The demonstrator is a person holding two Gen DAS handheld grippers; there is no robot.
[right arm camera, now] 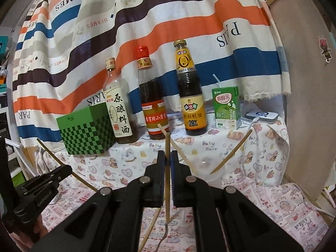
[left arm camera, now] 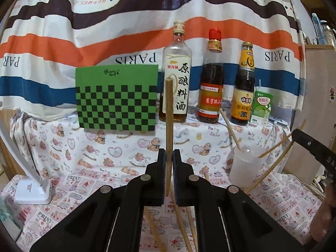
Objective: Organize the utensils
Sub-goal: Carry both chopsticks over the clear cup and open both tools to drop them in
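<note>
Lamp base (left arm camera: 33, 191): white, stood at the lower left of the left wrist view on the printed tablecloth (left arm camera: 94, 153).
Green box (left arm camera: 116, 97): checkered, sat left of centre against the striped curtain (left arm camera: 126, 21).
Left gripper (left arm camera: 168, 157): bottom centre of its own view; its jaws were clamped on a wooden chopstick (left arm camera: 169, 126) that rose nearly upright in front of the clear bottle (left arm camera: 177, 79).
Bottles: the clear bottle, a red-capped bottle (left arm camera: 211, 79) and a dark sauce bottle (left arm camera: 243, 88) stood in a row right of the green box, with a green drink carton (left arm camera: 261, 109) at the row's right end.
Loose chopsticks (left arm camera: 182, 226): several lay on the table below the left gripper's jaws.
Cup (left arm camera: 244, 163): translucent, at the right of the left wrist view, with chopsticks (left arm camera: 230, 127) leaning out of it.
Right gripper (right arm camera: 167, 158): bottom centre of the right wrist view; its jaws were closed on a thin chopstick (right arm camera: 167, 145) standing upright, its top just below the red-capped bottle.
Cup in the right wrist view (right arm camera: 206, 168): just right of the right gripper's jaws, with two chopsticks angled out of it.
White device (right arm camera: 264, 116): far right on the table, beside the carton.
</note>
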